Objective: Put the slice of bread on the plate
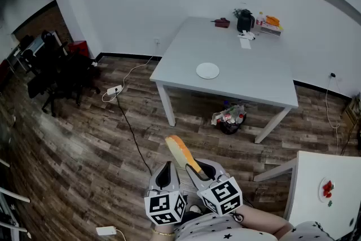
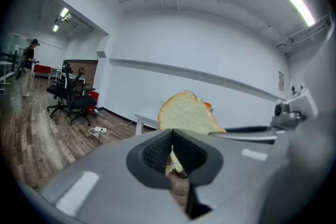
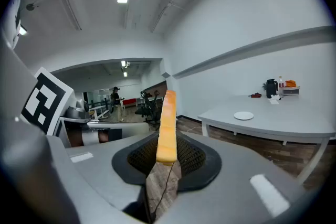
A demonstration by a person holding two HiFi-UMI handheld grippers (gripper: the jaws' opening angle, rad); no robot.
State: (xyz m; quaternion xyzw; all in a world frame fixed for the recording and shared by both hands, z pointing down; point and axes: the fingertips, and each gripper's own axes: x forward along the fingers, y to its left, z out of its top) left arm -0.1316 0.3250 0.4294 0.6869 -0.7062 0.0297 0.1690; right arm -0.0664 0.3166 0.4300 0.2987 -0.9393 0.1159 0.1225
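Carry step, as I judge it: the slice of bread (image 1: 181,152) is gripped in the right tongs (image 1: 198,169) and hangs over the wooden floor (image 1: 84,138), well apart from the desk (image 1: 254,79) and the white plate (image 1: 207,70) on it. The plate sits toward the near-left part of the desk top and is bare. The clutter of bottles and boxes (image 1: 254,22) is along the far edge, clear of it. The right tongs are closed to a narrow gap on the lower end of the bread. In the right gripper view the slice (image 3: 167,128) stands edge-on between the pads, crust toward the camera, and the plate (image 3: 243,115) lies off to the right of it. The left tongs (image 1: 164,173) ride just beside the right ones, drawn together or very nearly, with nothing between them. Their view only looks past the tips at the broad white face of the slice (image 2: 186,113). As for pointing, the long axis runs out from the tongs toward the far side and a little left, rising slightly. The flat faces look left and right, so the slice is on edge, not lying flat. Next move as I read it: close the whole gap to the desk and bring the right tongs over the plate. Then roll the wrist so a broad face turns downward, lower until the bread rests on the plate, and only then ease the tongs apart. The bread is soft, so I would keep the squeeze light.
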